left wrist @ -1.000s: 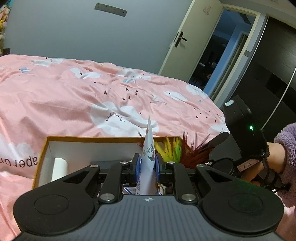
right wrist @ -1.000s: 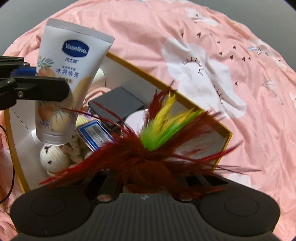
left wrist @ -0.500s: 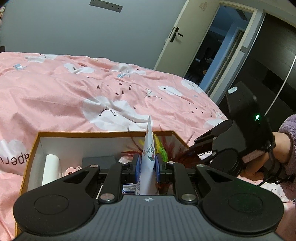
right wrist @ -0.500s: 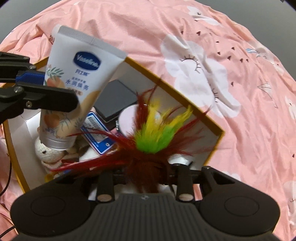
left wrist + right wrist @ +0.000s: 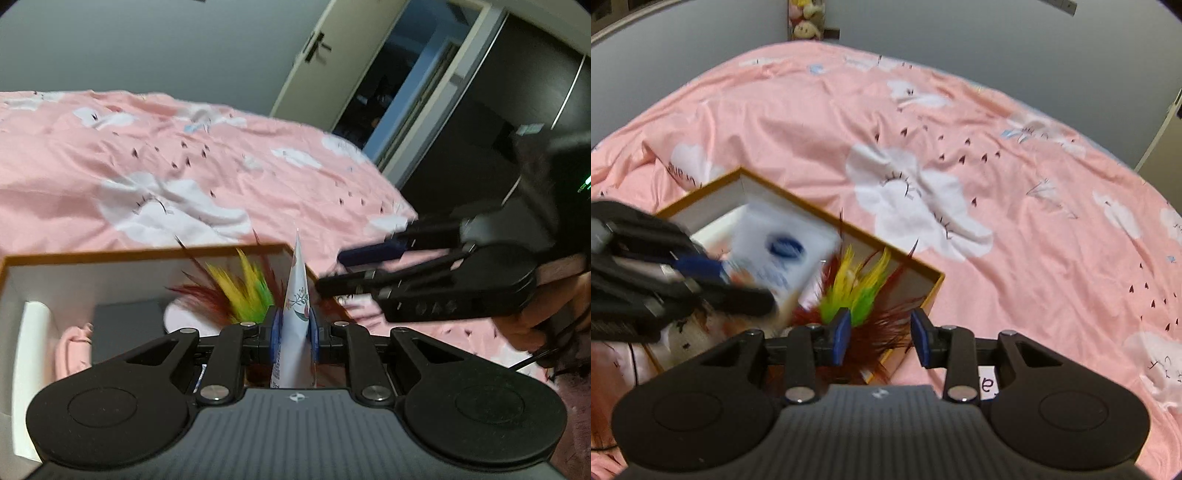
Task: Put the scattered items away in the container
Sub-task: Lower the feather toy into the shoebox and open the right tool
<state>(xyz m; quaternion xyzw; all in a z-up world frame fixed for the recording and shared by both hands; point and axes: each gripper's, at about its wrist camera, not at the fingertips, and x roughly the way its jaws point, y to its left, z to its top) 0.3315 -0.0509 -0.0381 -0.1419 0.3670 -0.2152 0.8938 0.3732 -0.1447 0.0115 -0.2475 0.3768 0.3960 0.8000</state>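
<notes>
My left gripper is shut on a white Vaseline tube and holds it over the open box with the gold rim. The tube shows blurred in the right wrist view, over the box. My right gripper is open and empty, just above the box's near corner. The feather shuttlecock, red, yellow and green, lies in the box below the right gripper. It also shows in the left wrist view. The right gripper appears at the right of the left wrist view.
The box sits on a bed with a pink cloud-print cover. Inside the box are a dark flat case, a white roll and a pink item. An open door stands beyond the bed.
My right gripper has opened, let go of the feather shuttlecock into the box and drawn back and up. The left gripper with the tube has moved slightly over the box.
</notes>
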